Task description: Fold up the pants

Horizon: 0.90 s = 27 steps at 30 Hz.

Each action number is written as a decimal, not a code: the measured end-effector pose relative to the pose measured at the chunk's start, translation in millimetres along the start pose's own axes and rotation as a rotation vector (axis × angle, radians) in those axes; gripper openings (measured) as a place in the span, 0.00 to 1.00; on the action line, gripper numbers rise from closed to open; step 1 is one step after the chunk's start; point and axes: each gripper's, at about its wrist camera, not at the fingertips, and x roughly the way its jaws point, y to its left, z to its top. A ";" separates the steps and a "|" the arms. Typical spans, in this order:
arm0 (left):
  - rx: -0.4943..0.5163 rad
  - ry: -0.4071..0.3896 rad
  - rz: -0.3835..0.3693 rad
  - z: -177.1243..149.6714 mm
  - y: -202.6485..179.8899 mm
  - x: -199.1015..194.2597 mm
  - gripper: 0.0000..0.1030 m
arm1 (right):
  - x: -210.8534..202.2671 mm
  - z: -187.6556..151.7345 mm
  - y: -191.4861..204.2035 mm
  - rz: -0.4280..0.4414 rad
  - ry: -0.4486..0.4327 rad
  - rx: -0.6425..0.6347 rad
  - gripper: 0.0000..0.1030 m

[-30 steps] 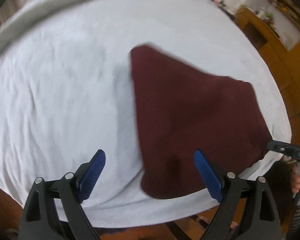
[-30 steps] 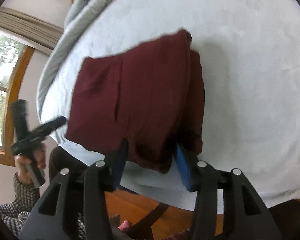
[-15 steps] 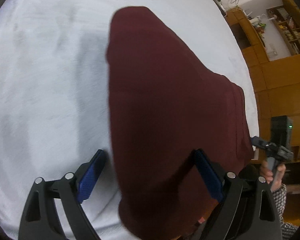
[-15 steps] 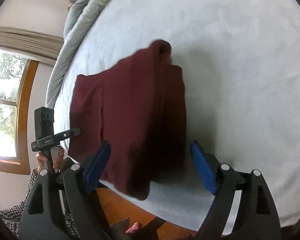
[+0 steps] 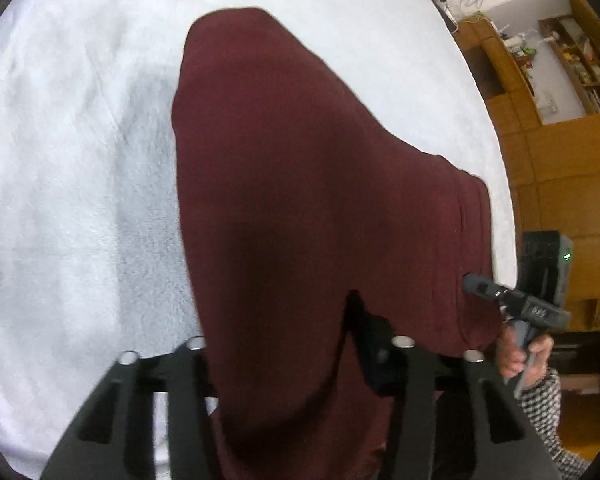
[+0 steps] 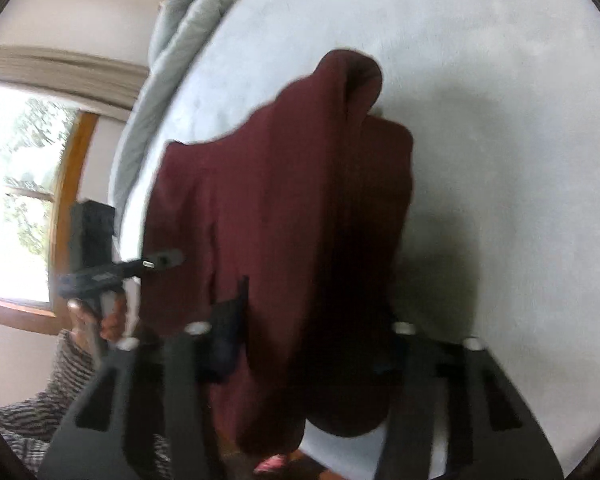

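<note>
Both tools (image 5: 284, 360) (image 6: 312, 344) have just closed, apparently clamping the maroon pants (image 5: 320, 208).

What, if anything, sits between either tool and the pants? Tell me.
Nothing visible does. The maroon pants lie on the white bed cover, and their near edge already sits between the jaws of the left tool and the right tool, which have just been closing on the fabric.

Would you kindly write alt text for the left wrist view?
The left gripper has just closed its jaws on the near edge of dark red pants lying on a white bed cover. At right, a hand holds the right gripper.
</note>
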 end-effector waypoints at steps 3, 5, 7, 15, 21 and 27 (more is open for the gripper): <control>0.005 -0.040 -0.009 -7.2 -7.2 -10.9 0.31 | -17.8 -5.9 21.3 0.009 -0.047 -0.044 0.35; 0.028 -0.081 -0.025 -11.1 -16.4 -23.2 0.28 | -27.0 -6.1 36.7 0.010 -0.069 -0.076 0.34; 0.045 -0.114 -0.043 -10.0 -27.4 -35.2 0.27 | -39.8 -1.1 50.2 0.015 -0.098 -0.099 0.34; 0.074 -0.250 -0.110 41.3 -60.0 -65.7 0.26 | -90.0 63.7 71.5 -0.024 -0.218 -0.182 0.34; 0.082 -0.273 -0.015 102.1 -58.0 -44.5 0.27 | -57.7 137.0 40.2 -0.073 -0.221 -0.123 0.34; 0.037 -0.180 0.164 123.2 -25.7 25.7 0.46 | 7.1 148.9 -27.9 -0.214 -0.145 0.028 0.50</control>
